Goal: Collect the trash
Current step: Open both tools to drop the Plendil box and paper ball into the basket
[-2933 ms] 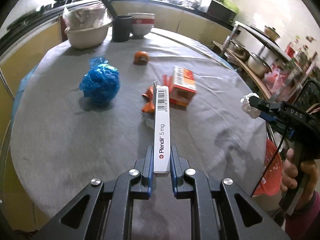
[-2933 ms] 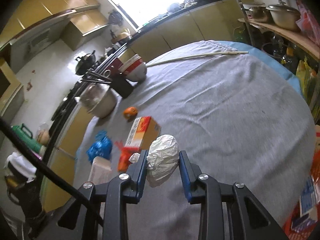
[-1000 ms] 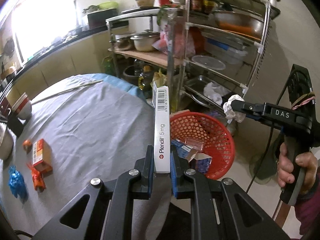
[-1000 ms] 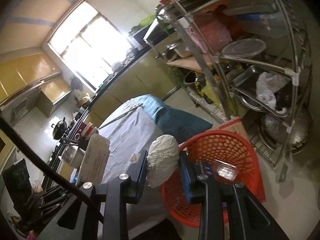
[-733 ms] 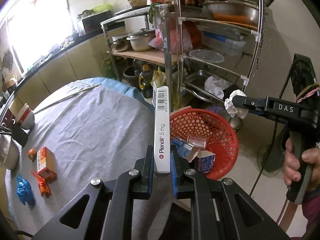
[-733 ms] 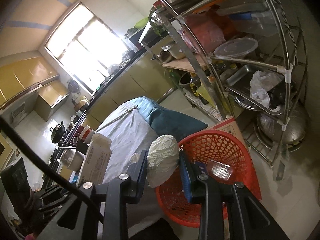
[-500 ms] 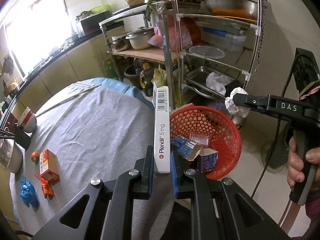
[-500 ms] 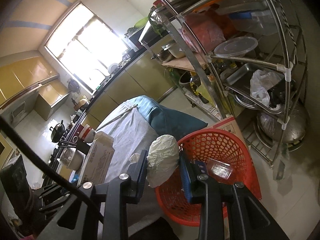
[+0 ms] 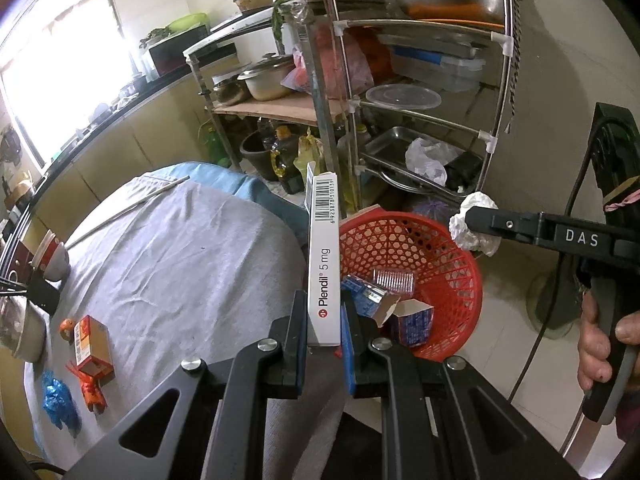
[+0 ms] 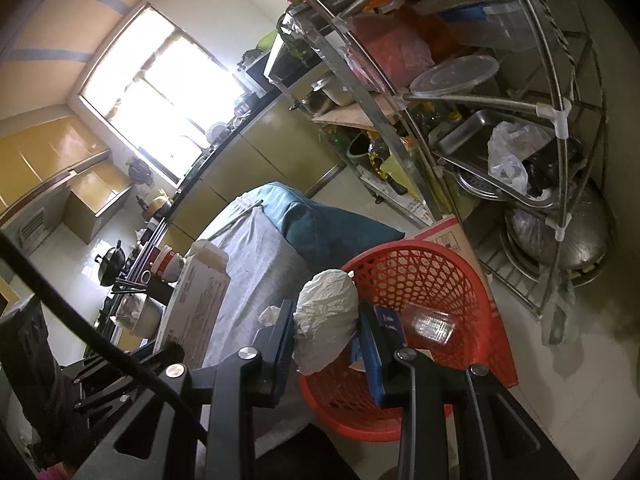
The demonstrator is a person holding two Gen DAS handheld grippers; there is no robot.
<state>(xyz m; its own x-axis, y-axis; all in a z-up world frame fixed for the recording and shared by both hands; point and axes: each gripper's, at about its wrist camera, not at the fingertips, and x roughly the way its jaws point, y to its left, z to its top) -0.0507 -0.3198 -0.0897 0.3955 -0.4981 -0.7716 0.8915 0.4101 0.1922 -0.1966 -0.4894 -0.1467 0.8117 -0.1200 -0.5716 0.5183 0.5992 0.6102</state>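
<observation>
Left tongs point(image 9: 323, 344) pinch white medicine box point(image 9: 324, 264); right tongs point(image 10: 326, 334) pinch crumpled white wad point(image 10: 326, 320), both above red basket point(image 9: 452, 252).

Red mesh basket point(image 9: 448, 248); white barcoded box point(image 9: 324, 256); white wad point(image 10: 326, 316), perhaps plastic.

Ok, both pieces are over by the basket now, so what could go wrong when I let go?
1. The left hand-held gripper holds the long white medicine box near the table-side rim of the red basket; released here, it may tip onto the floor.
2. The crumpled white paper in the right hand-held gripper is light and sits above the basket's near edge, so it could drift outside.
</observation>
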